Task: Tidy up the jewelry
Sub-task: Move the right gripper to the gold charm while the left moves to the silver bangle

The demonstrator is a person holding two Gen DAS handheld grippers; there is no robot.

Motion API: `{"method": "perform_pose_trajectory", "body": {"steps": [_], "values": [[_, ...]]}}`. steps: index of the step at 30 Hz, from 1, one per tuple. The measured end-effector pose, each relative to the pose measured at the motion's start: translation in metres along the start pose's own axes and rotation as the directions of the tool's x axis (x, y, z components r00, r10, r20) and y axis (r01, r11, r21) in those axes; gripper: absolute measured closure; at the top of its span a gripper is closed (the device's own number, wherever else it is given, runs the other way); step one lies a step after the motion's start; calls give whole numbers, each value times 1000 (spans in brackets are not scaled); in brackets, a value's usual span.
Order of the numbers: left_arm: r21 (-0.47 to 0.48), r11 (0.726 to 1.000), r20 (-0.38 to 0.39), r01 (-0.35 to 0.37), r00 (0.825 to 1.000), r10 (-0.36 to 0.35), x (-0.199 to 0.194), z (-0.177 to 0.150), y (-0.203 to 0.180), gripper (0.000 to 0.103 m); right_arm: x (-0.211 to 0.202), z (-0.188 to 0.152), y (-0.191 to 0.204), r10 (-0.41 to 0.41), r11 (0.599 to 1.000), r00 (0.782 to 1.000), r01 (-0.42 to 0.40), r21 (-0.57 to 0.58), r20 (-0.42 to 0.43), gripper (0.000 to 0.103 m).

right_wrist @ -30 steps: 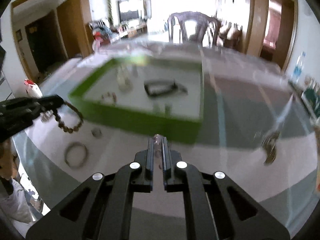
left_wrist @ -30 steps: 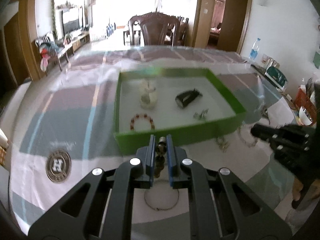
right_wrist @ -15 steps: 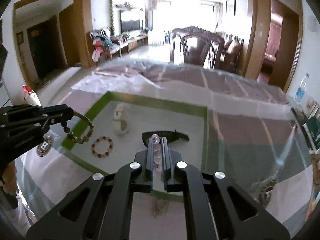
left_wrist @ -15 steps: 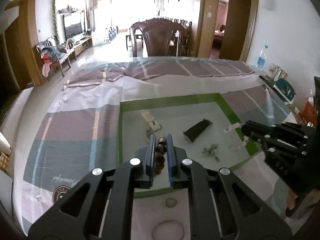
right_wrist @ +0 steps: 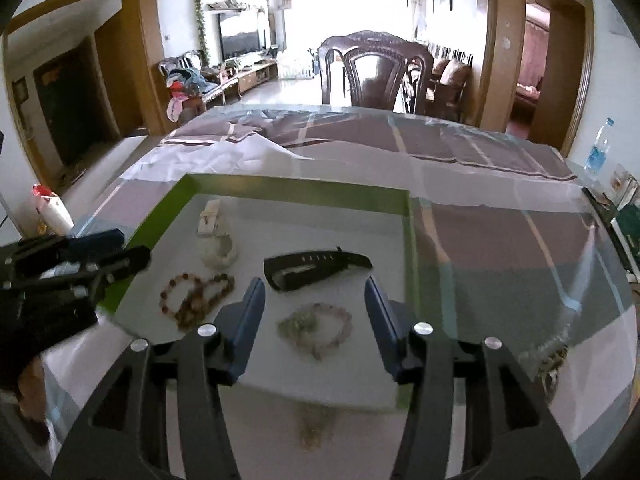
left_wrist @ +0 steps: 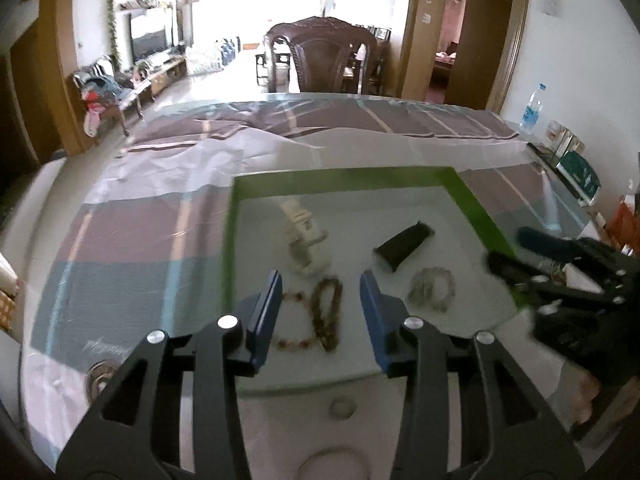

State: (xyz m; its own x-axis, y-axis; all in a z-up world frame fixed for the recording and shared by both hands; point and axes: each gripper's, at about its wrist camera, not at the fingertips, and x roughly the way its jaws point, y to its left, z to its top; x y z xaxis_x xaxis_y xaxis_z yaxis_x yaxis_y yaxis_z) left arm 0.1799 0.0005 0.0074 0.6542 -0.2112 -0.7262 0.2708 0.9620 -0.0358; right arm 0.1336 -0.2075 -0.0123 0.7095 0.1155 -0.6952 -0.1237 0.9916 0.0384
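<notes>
A green tray (left_wrist: 344,176) with a white floor holds a white ornament (left_wrist: 304,240), a black watch (left_wrist: 404,248) and a red bead bracelet (left_wrist: 294,328). My left gripper (left_wrist: 320,292) hangs over it, its jaws opening and apart. A brown bead bracelet (left_wrist: 328,316) lies loose in the tray beneath them, with no pad touching it. My right gripper (right_wrist: 314,300) is also opening, over a pale pink bracelet (right_wrist: 316,328) that rests on the tray floor. Each gripper shows in the other's view: the right gripper (left_wrist: 510,250) and the left gripper (right_wrist: 132,248).
On the striped tablecloth in front of the tray lie a small ring (left_wrist: 343,406), a thin bangle (left_wrist: 336,464) and a pale necklace (right_wrist: 314,428). A round badge (left_wrist: 100,376) sits at the left. A dark wooden chair (right_wrist: 376,76) stands beyond the table.
Both grippers came forward over the tray and their jaws opened. The brown bead bracelet left the left jaws and the pale bracelet left the right; both now lie in the tray.
</notes>
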Motion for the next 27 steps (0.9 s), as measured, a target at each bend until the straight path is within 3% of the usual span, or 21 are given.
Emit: {"method": "perform_pose_trajectory", "body": {"steps": [5, 13, 17, 19, 27], "values": [[6, 998, 25, -55, 998, 55, -35, -46, 12, 63, -26, -46, -18, 32, 999, 999, -31, 27, -22, 52], [-5, 999, -92, -34, 995, 34, -30, -108, 8, 52, 18, -84, -5, 76, 997, 982, -73, 21, -172, 54], [5, 1000, -114, -19, 993, 19, -27, -118, 0, 48, 32, -86, 8, 98, 995, 976, -101, -3, -196, 75], [10, 1000, -119, -15, 993, 16, -26, -120, -4, 45, 36, -89, 11, 98, 995, 973, -102, -7, -208, 81], [15, 1000, -128, -15, 992, 17, -22, -124, -11, 44, 17, -106, 17, 89, 994, 970, -102, -44, -225, 82]]}}
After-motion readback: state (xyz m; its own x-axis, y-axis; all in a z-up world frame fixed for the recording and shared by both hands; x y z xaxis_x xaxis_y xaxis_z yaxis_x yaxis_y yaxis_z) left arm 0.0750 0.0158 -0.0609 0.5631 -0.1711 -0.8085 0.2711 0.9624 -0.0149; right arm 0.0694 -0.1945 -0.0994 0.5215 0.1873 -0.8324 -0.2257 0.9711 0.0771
